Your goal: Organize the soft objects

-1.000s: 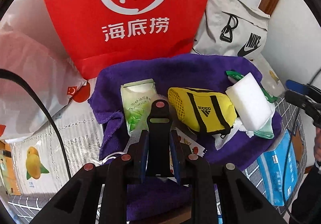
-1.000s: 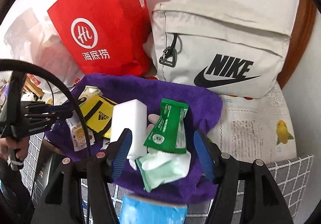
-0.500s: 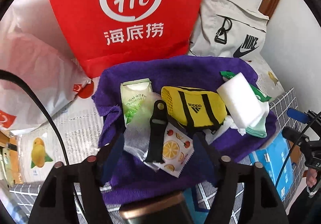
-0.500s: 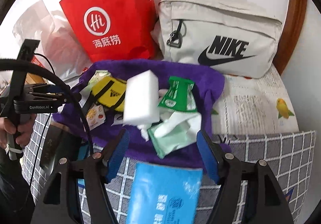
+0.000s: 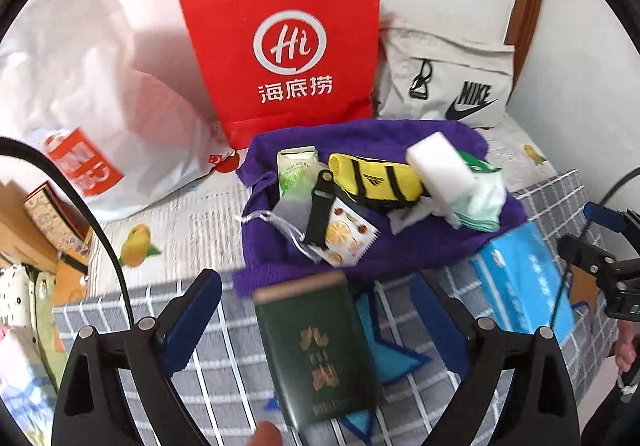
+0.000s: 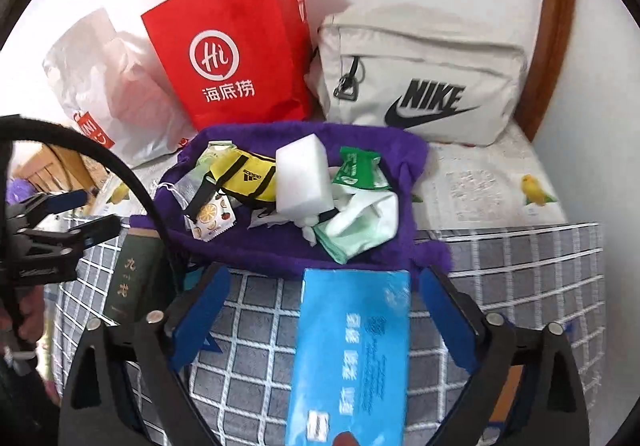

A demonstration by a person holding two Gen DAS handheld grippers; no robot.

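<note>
Both tools hang wide apart and empty over a checked bedspread [image 6: 520, 286], the left tool [image 5: 316, 322] above a dark green book [image 5: 320, 350], the right tool [image 6: 324, 318] above a blue tissue pack [image 6: 356, 346]. The soft objects sit in a heap on a purple towel [image 5: 400, 250] farther back: a yellow pouch [image 5: 376, 182], a white sponge block [image 5: 440, 162], a pale green packet [image 5: 296, 166], a fruit-print sachet [image 5: 348, 234], a black strap [image 5: 320, 206] and crumpled green-and-white wipes [image 6: 360, 222]. Behind them stand a red paper bag [image 5: 288, 46] and a grey Nike bag [image 6: 424, 86].

The risk lies in the pile itself. The sponge block leans on the pouch and the wipes, and a pinch at anything under it would likely tip it off the towel; the strap and a thin white cord [image 5: 280, 222] could also snag a finger and drag neighbours along. The near edge of the towel is blurred, so whether it overlaps the book cannot be told.

A second ago the left tool was clenched on the strap, close over the heap; it has since released it and drawn back, and the right tool has retreated too, so the book and tissue pack now fill the foreground.
</note>
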